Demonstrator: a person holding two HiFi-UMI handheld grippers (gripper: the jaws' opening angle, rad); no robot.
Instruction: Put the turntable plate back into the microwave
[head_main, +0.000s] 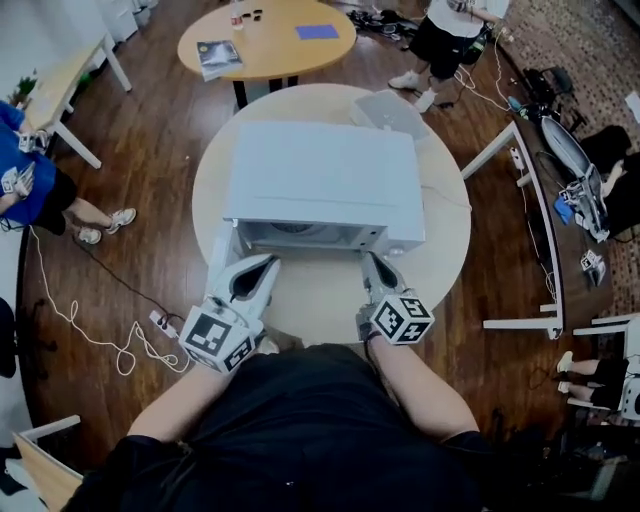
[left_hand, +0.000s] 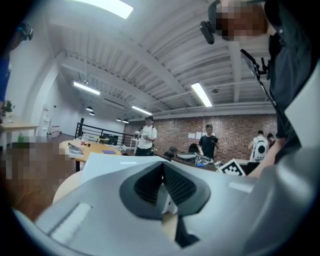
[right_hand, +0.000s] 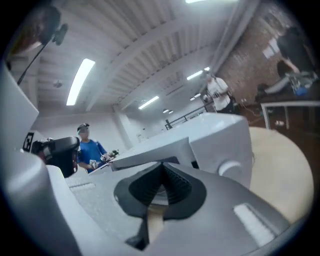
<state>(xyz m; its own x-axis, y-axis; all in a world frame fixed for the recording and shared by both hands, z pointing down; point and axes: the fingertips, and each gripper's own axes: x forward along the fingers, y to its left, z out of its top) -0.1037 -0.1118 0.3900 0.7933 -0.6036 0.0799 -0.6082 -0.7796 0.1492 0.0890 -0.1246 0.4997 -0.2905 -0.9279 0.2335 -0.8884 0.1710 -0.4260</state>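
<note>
Fingers (right_hand: 177, 187) together, empty: right gripper (head_main: 369, 257), left gripper (head_main: 271, 259).

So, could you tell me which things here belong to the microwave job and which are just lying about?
Job: microwave, left gripper, right gripper, both shut and empty.
Lying about: magazine, blue sheet, floor power strip.

The microwave (head_main: 320, 180) is sitting mid-way on the round table (head_main: 440, 235), its door (head_main: 222, 260) hanging open at the left (toward the person). The left gripper (head_main: 268, 264) and right gripper (head_main: 373, 260) are hovering side by side just before its opening. A second table (head_main: 270, 45) is standing behind.
</note>
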